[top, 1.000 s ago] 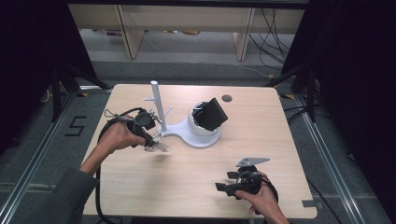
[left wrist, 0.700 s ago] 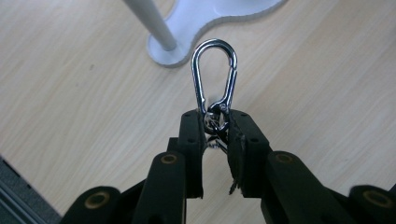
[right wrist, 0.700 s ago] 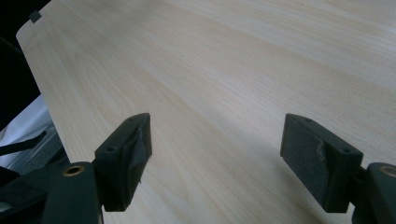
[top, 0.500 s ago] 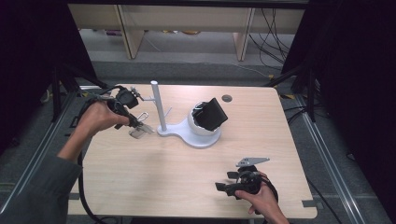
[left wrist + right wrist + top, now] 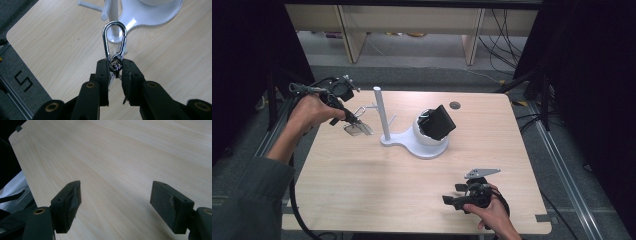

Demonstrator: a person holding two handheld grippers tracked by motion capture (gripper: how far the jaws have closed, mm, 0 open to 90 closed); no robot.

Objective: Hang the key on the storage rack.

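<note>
A silver carabiner [image 5: 115,40] with a small ring at its base is pinched between the jaws of my left gripper [image 5: 115,67]. In the high view that left gripper [image 5: 353,118] is lifted over the table's far left, with the carabiner [image 5: 360,110] and a clear tag [image 5: 357,130] hanging from it. Just to its right is a white stand [image 5: 381,114] with a post and short pegs. The post [image 5: 114,17] rises right behind the carabiner. My right gripper [image 5: 454,194] rests at the front right, jaws wide apart [image 5: 116,205] over bare wood.
The stand's white base [image 5: 409,146] carries a dome with a black boxy object [image 5: 439,122] tilted on it. A cable hole [image 5: 455,105] sits near the table's far edge. Dark floor and metal frame rails surround the table [image 5: 362,190].
My left hand has risen and drawn left and farther back from the stand's base, carrying the carabiner and its tag. The right hand has stayed put.
</note>
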